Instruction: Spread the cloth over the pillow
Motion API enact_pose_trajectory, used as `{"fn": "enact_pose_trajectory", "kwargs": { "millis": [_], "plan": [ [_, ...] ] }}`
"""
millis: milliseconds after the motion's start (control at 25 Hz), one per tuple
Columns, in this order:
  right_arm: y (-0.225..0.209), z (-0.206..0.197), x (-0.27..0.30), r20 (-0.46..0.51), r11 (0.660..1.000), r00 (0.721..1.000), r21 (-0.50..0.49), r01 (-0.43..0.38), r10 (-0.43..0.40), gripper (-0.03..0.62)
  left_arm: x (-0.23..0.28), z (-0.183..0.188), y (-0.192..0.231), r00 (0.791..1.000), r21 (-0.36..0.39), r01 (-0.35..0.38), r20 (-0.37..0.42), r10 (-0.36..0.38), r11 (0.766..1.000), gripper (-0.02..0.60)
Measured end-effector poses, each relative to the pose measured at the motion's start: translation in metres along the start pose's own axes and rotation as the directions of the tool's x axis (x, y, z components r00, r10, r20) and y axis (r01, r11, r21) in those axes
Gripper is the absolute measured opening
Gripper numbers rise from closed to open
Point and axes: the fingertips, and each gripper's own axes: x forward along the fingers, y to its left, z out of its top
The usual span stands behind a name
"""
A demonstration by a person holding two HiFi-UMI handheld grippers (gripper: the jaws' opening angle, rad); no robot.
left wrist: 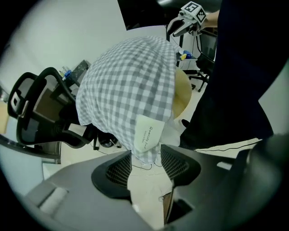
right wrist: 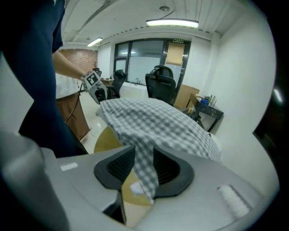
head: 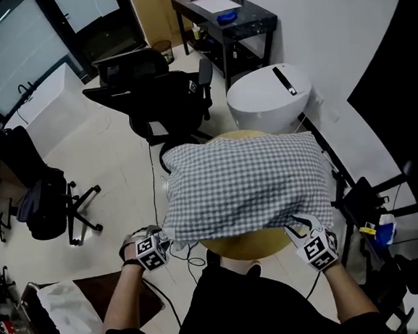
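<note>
Two sets of jaws, both standing apart, neither pressing on anything. Along the left gripper (left wrist: 145,155): mesh pads well parted, one corner of the checked cloth (left wrist: 128,85) hanging down from 12 o'clock towards the gap, clear of both pads. Along the right gripper (right wrist: 141,155): parted too, a narrow fold of the cloth running down through the gap, its loose end dangling past the pads at 6 o'clock.

Outward from there: grey-and-white cloth draped over a rounded bulge, the pillow itself fully covered, all of it resting on a round tan tabletop (head: 248,245). From the head view, left gripper at the cloth's 7 o'clock corner, right gripper at the 5 o'clock corner, both at the near hem.

Only in the left gripper view: a white sewn tag (left wrist: 149,133) on the hanging corner, print beginning "Quality", the rest too small to read. Out of sight from the head view.

Only in the right gripper view: a ceiling light strip (right wrist: 171,22) and a glass wall (right wrist: 140,54) at 12 o'clock.

Only in the head view: a white rounded pod (head: 268,95) at 12 o'clock beyond the table and a black desk (head: 225,19) further off. Black office chair (head: 166,93) at 11 o'clock.

Square black-and-white markers on each gripper's cube, no words on them.
</note>
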Motion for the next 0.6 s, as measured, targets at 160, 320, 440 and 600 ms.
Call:
{"fn": "enact_pose_trajectory", "kwargs": {
  "millis": [160, 320, 440, 600],
  "plan": [
    [-0.025, -0.064, -0.013, -0.113, 0.995, 0.99, -0.055, 0.083, -0.089, 0.183, 0.018, 0.004, 0.007, 0.995, -0.001, -0.096, -0.001, 0.096, 0.995, 0.189],
    [-0.031, -0.108, -0.012, -0.183, 0.991, 0.976, -0.086, 0.107, -0.121, 0.202, 0.017, 0.003, 0.009, 0.989, 0.039, -0.149, -0.021, 0.149, 0.988, 0.02],
    [-0.038, -0.132, -0.008, -0.227, 0.987, 0.964, -0.115, 0.114, -0.137, 0.209, 0.011, 0.004, -0.001, 0.988, 0.024, -0.153, -0.027, 0.153, 0.988, 0.0],
    [-0.041, -0.159, -0.001, -0.287, 0.972, 0.943, -0.21, 0.107, -0.166, 0.216, -0.006, 0.005, -0.007, 0.983, 0.026, -0.181, -0.032, 0.181, 0.983, 0.0]
  ]
}}
